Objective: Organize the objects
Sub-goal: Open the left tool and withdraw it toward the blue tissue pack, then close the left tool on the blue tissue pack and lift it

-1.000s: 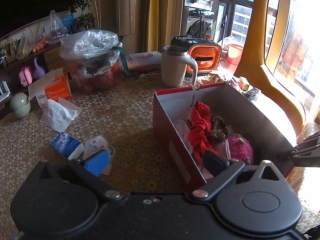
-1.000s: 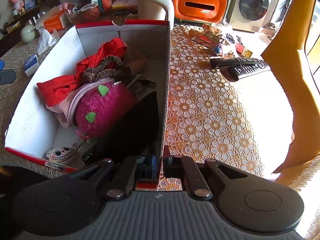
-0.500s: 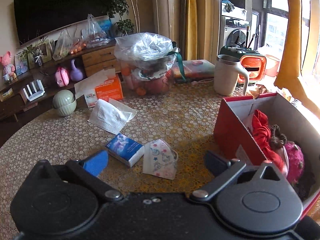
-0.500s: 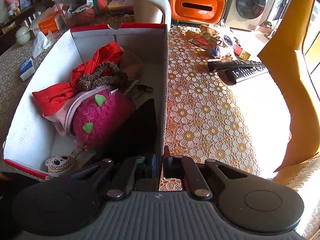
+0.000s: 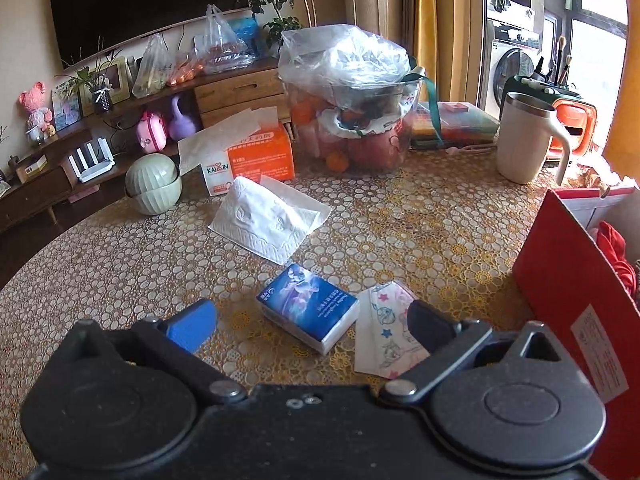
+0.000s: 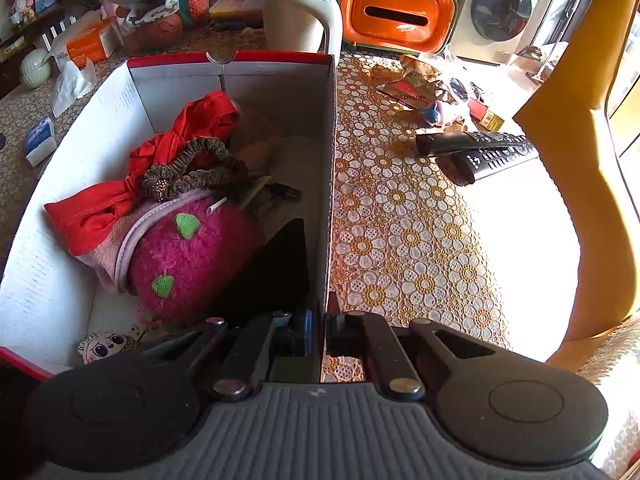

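Your left claw (image 5: 310, 316) hangs wide over the lace-covered surface (image 5: 400, 220), framing a blue tissue pack (image 5: 307, 307) with a printed face mask (image 5: 386, 330) at its 3 o'clock. Your right claw (image 6: 323, 330) pinches the red box (image 6: 330, 184) by its wall, pink plush pouch (image 6: 188, 256) inside.

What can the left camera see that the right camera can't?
Only the left wrist view shows the face mask, the TV and the open left gripper.

Only the right wrist view shows the remotes, the pink plush in the box, and the right gripper shut on the box wall.

Both show the red box, the mug, the blue tissue pack and the fruit bag.
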A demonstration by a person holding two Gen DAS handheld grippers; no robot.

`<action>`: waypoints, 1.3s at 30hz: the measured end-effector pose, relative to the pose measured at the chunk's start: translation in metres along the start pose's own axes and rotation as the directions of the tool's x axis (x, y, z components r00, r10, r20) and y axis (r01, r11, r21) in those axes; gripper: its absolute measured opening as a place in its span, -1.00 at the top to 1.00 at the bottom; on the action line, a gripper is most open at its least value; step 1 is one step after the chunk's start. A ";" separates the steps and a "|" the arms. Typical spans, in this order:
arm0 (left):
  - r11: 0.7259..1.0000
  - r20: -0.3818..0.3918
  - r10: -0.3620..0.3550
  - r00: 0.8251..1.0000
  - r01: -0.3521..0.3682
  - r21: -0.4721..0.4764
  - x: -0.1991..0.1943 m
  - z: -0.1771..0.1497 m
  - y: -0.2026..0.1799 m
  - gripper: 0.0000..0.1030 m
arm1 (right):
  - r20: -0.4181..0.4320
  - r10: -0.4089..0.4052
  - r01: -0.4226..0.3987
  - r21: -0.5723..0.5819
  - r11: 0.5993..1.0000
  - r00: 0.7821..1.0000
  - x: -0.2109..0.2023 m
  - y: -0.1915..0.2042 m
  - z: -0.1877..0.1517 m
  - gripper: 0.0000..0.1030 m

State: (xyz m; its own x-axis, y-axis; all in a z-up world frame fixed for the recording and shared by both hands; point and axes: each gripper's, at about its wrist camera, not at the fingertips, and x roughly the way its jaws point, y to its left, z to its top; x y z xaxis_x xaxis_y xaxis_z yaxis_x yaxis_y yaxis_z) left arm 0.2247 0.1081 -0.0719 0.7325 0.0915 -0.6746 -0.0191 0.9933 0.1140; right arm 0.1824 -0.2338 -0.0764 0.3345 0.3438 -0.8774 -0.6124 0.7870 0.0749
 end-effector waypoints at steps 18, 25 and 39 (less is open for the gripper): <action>0.989 -0.119 -0.099 0.988 0.111 0.100 0.082 0.011 0.009 -0.97 | -0.042 0.037 -0.037 0.021 0.999 0.998 0.005 -0.006 0.006 0.88; 0.976 -0.159 -0.175 0.972 0.192 0.100 0.092 0.004 0.023 -0.95 | -0.052 0.041 -0.039 0.027 0.999 0.998 0.009 -0.007 0.008 0.88; 0.982 -0.145 -0.154 0.977 0.168 0.090 0.088 -0.004 0.029 -0.60 | -0.058 0.026 -0.025 0.033 0.999 0.998 0.013 -0.006 0.009 0.88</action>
State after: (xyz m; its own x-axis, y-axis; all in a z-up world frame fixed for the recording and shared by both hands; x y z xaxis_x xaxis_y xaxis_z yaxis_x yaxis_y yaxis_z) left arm 0.2862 0.1448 -0.1310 0.6200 -0.0536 -0.7828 0.1655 0.9842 0.0637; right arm 0.1967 -0.2290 -0.0843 0.2765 0.3343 -0.9010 -0.5968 0.7946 0.1117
